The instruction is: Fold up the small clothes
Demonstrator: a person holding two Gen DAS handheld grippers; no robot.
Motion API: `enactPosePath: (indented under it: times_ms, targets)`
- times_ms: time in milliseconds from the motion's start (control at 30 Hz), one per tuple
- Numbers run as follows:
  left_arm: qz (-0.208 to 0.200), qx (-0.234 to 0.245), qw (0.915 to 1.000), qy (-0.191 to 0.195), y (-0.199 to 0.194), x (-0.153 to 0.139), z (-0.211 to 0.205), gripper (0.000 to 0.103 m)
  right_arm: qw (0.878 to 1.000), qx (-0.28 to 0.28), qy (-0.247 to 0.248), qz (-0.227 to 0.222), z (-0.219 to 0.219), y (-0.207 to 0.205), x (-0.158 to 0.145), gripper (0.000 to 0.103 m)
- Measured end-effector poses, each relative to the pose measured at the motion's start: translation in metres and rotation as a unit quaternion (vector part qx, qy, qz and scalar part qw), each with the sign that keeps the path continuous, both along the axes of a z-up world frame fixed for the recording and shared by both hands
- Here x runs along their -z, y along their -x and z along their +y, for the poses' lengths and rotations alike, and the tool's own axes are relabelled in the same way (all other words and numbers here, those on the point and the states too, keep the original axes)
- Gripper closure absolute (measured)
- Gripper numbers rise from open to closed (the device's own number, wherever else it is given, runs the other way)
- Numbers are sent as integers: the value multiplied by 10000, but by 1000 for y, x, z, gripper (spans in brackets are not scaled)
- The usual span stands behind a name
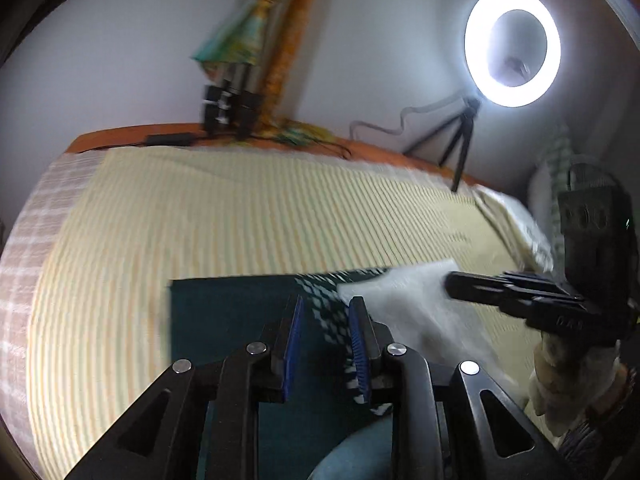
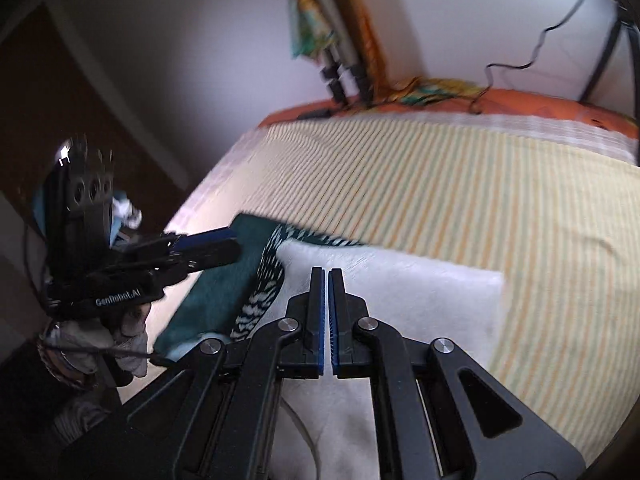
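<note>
Left hand-held gripper [image 1: 326,312] slightly spread and right hand-held gripper [image 2: 326,280] pressed together, both empty above the garment [image 2: 400,288] near the bed's [image 2: 460,184] front edge; judged between folds, regrasp required.

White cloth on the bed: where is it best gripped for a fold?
Probably the white cloth's far right corner, approached from the right over the striped sheet. That corner lies flat and free, while its left edge sits against the dark green garment.
</note>
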State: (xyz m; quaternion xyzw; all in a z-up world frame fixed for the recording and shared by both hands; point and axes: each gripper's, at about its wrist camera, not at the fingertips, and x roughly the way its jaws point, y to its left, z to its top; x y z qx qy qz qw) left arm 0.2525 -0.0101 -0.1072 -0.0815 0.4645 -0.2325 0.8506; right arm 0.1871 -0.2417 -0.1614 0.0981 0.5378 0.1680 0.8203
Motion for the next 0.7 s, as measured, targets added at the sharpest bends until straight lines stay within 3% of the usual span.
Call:
enactPosePath:
  times_ms: [167,233,367,533,700]
  targets:
    - [381,183,9982,-421,-13,33,-25,81,9985,-262,346,328,20,1,31,100]
    - [312,168,9988,-346,-13,38,-25,82,9976,-267,520,368,23,1,42,102]
    - [352,197,9985,-362,-12,32,-21,83,9967,-333,662,339,26,2,33,102]
    - [104,481,9982,-352,25,6,-18,83,9970,-674,307,237,39,24,3,101]
    - [239,604,9965,-518,56,11,-20,82,9931,-903,588,455,51,56,12,101]
